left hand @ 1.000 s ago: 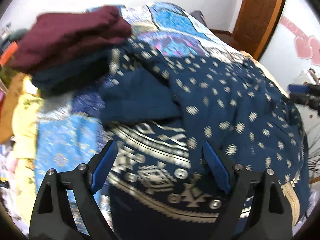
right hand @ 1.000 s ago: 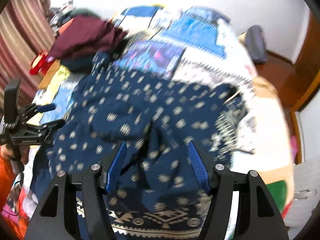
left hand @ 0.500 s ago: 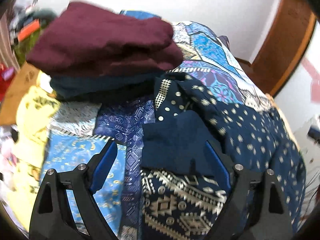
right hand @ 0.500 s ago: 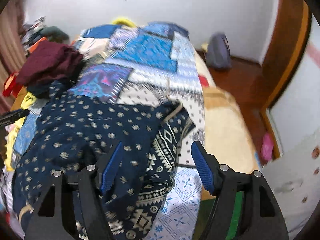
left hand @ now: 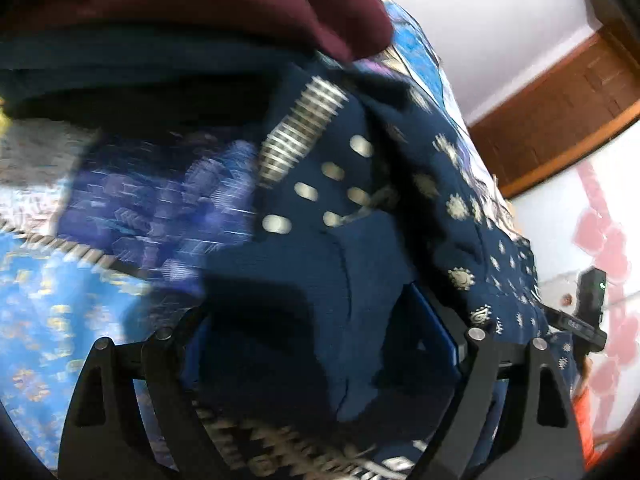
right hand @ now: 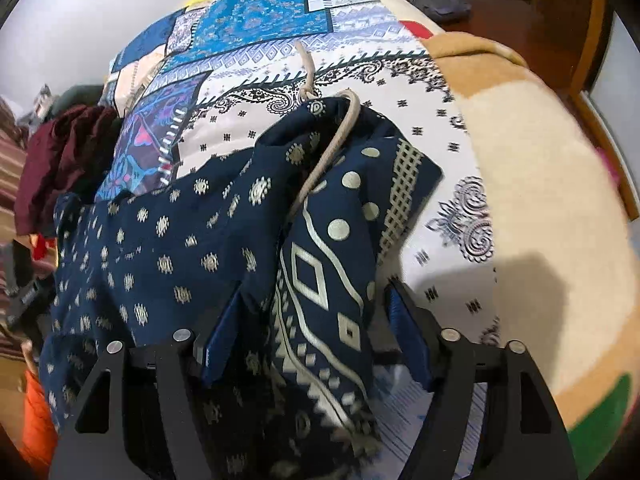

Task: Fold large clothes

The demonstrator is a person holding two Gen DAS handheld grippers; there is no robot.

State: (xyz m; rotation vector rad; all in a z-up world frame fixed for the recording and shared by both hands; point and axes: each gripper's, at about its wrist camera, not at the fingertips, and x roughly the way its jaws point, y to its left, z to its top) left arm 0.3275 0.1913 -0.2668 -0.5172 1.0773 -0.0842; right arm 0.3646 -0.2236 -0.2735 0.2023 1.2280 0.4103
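Both tongs apart over navy patterned garment (right hand: 160, 248) on bed (right hand: 520, 168): left tongs (left hand: 320, 340) and right tongs (right hand: 312, 336) straddle cloth at 6 o'clock, unclamped. Next probably: pinch corners, fold.

The bed (right hand: 520, 168) wears a patchwork cover (right hand: 260, 20) of blue and white prints, with a tan blanket (right hand: 480, 52) along its right edge. A navy garment (right hand: 160, 248) with pale motifs lies crumpled across the cover, its cord (right hand: 308, 68) trailing onto the white patch. At the far left sits a stack of folded clothes (left hand: 180, 12), maroon on top.
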